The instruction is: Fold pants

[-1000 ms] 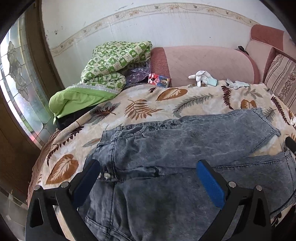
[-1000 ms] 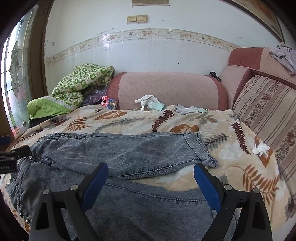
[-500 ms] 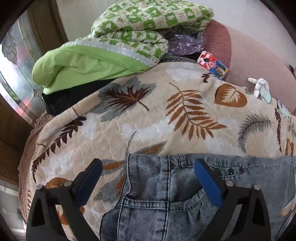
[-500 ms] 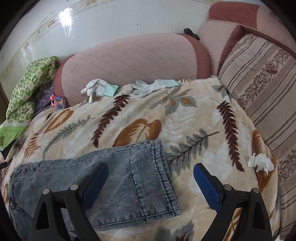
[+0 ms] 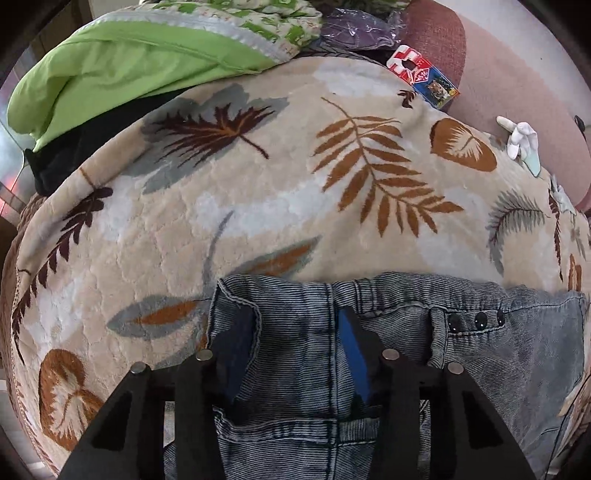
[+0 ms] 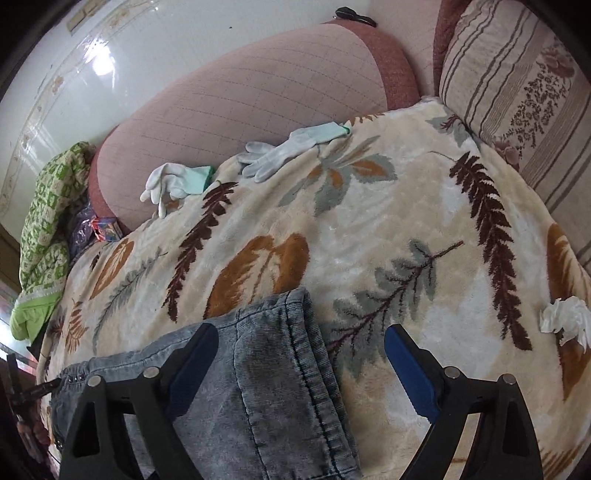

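Grey washed denim pants (image 5: pixel 295 343) lie flat on the leaf-print blanket (image 5: pixel 258 206) over the sofa, along its near edge. Left tongs (image 5: pixel 291 354) are narrowed onto the waistband, denim bunched between the blue pads, three dark snaps (image 5: pixel 476 320) just right of them. Right tongs (image 6: pixel 299 365) stand wide over the leg cuff (image 6: pixel 291 332): left pad above the denim, right pad over bare blanket, gripping nothing. Green quilt (image 5: pixel 122 62) is piled at far left, with a purple plastic bag (image 5: pixel 354 26) beside it. A red-white-blue packet (image 5: pixel 424 79) lies by the pink sofa back (image 6: pixel 240 107); its print is unreadable. White gloves (image 6: pixel 288 153) rest at the far blanket edge, crumpled tissue (image 6: pixel 565 321) at right. Striped cushion (image 6: pixel 517 74) is far right.
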Demonstrator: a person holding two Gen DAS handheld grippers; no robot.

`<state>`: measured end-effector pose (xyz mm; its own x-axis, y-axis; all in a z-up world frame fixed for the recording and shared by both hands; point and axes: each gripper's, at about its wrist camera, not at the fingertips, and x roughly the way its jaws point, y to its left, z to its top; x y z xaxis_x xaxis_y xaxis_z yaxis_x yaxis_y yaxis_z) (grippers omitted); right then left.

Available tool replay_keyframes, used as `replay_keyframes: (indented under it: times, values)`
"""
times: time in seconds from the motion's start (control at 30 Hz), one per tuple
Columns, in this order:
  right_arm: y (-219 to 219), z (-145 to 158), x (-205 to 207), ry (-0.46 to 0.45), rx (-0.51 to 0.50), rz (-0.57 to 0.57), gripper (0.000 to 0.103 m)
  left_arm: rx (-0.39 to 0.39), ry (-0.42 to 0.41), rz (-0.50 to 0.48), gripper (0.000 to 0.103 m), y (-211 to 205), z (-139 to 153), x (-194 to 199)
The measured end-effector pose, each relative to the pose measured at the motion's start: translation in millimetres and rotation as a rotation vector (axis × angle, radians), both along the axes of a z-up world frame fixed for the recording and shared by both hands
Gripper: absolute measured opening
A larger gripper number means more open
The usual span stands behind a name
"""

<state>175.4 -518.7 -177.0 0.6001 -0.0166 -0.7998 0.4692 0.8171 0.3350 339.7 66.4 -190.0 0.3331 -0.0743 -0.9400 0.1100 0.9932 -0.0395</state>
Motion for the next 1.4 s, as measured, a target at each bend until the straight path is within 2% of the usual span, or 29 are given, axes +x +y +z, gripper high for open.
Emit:
replay_keyframes:
  times: [0.1, 0.17, 0.23, 0.3, 0.37, 0.43, 0.47, 0.5, 0.53, 0.57, 0.7, 0.73, 0.83, 0.97, 1.03, 1.1, 1.13, 1.2, 1.23, 1.27, 1.33, 1.4]
  values:
    - [-7, -15, 12, 0.018, 0.036, -0.010, 0.079, 0.023, -0.029, -0.035, 0.043, -7, -2, -2]
    - [-9, -25, 22, 0.020, 0.062, -0.004, 0.074, 0.011, -0.042, -0.032, 0.036, -4, -1, -1]
    - [-6, -36, 34, 0.040, 0.073, 0.003, 0.072, -0.021, -0.042, -0.023, 0.036, 3, 0, 2]
    - [1, -44, 47, 0.061, 0.068, 0.019, 0.068, -0.045, -0.030, -0.006, 0.038, 6, 1, 4]
    - [9, -49, 58, 0.076, 0.041, 0.027, 0.068, -0.067, -0.020, -0.002, 0.048, 4, 0, 7]
    - [18, -50, 65, 0.099, -0.019, 0.024, 0.063, -0.032, -0.035, -0.006, 0.048, -2, 0, 7]
    - [23, -50, 68, 0.113, -0.049, 0.027, 0.051, -0.023, -0.042, 0.002, 0.041, -3, 0, 6]
    - [26, -49, 69, 0.126, -0.079, 0.036, 0.035, -0.009, -0.051, 0.019, 0.033, -3, 1, 5]
    - [29, -46, 69, 0.132, -0.104, 0.050, 0.032, -0.014, -0.060, 0.020, 0.024, -3, 3, 3]
    - [31, -43, 67, 0.131, -0.123, 0.059, 0.026, -0.027, -0.072, 0.014, 0.021, -3, 7, 0]
    - [38, -19, 40, 0.058, -0.148, 0.066, 0.022, -0.029, -0.153, -0.009, 0.016, 0, 33, -20]
    - [39, -11, 30, 0.034, -0.150, 0.063, 0.021, -0.044, -0.176, -0.010, 0.010, 2, 43, -26]
    - [43, 16, -2, -0.049, -0.148, 0.044, 0.021, -0.094, -0.254, -0.018, 0.000, 12, 78, -47]
    - [47, 49, -49, -0.154, -0.128, 0.012, 0.019, -0.154, -0.369, -0.048, 0.000, 23, 121, -82]
    - [50, 61, -73, -0.192, -0.118, 0.006, 0.017, -0.133, -0.377, -0.056, 0.000, 23, 129, -92]
    - [53, 68, -93, -0.200, -0.133, -0.006, 0.012, -0.120, -0.339, -0.011, 0.000, 30, 124, -90]
    - [53, 71, -101, -0.203, -0.150, -0.016, 0.012, -0.127, -0.303, 0.009, 0.003, 33, 118, -84]
    - [53, 71, -113, -0.213, -0.126, -0.014, 0.012, -0.152, -0.206, 0.035, 0.029, 40, 96, -69]
    - [51, 69, -116, -0.207, -0.098, -0.014, 0.012, -0.140, -0.169, 0.070, 0.053, 43, 84, -62]
    - [51, 65, -117, -0.198, -0.074, -0.020, 0.012, -0.127, -0.155, 0.108, 0.057, 46, 74, -56]
    - [51, 58, -122, -0.200, -0.012, -0.030, 0.012, -0.121, -0.130, 0.139, 0.057, 48, 55, -43]
    - [48, 49, -123, -0.209, 0.037, -0.035, 0.013, -0.149, -0.080, 0.141, 0.057, 45, 39, -30]
